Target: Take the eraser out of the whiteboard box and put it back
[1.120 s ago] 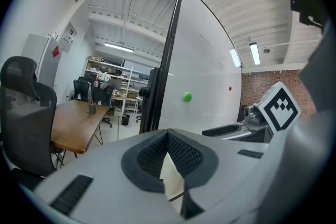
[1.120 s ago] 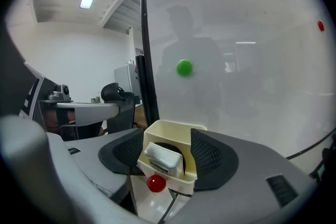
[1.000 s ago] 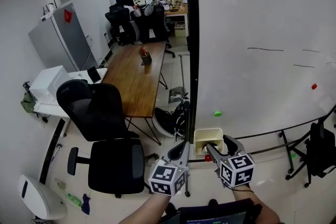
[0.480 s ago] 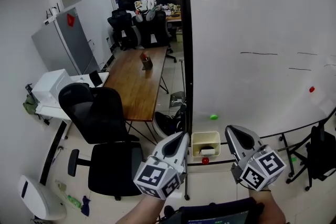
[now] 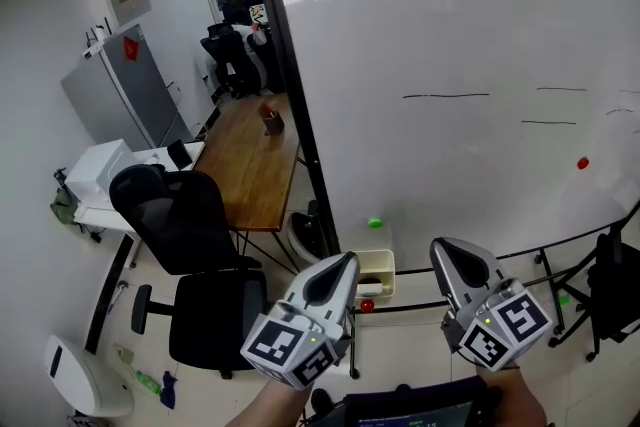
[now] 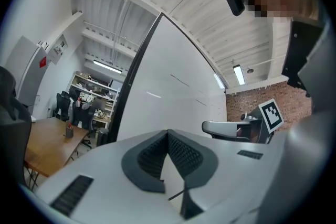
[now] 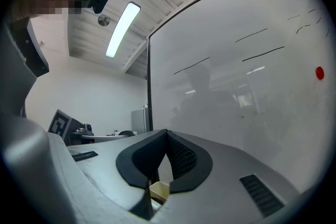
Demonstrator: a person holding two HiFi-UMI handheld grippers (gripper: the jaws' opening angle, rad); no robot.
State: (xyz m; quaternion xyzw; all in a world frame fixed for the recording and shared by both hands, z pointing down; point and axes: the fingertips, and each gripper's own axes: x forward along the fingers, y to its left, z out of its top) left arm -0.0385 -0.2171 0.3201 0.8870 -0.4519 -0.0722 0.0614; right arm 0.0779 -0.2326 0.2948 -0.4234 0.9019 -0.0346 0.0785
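The cream whiteboard box [image 5: 380, 261] hangs at the lower left of the whiteboard [image 5: 450, 35]. A small pale object in the box [image 5: 370, 289] may be the eraser, but it is too small to tell. My left gripper [image 5: 345, 258] is just left of the box and nearer me, shut and holding nothing; its pads meet in the left gripper view [image 6: 168, 134]. My right gripper [image 5: 447, 245] is to the right of the box, also shut and holding nothing [image 7: 167, 132]. The box [image 7: 159, 191] shows below its closed jaws.
A green magnet [image 5: 375, 223] and a red magnet [image 5: 583, 162] stick to the board; another red magnet [image 5: 367, 305] sits under the box. A black office chair [image 5: 200, 245] and a wooden table [image 5: 250, 150] stand to the left. The board's stand legs [image 5: 600, 290] are at the right.
Both grippers rose and drew back from the box toward me. The right gripper's jaws, open at the box a second ago, are now shut with nothing in them. The view swung right.
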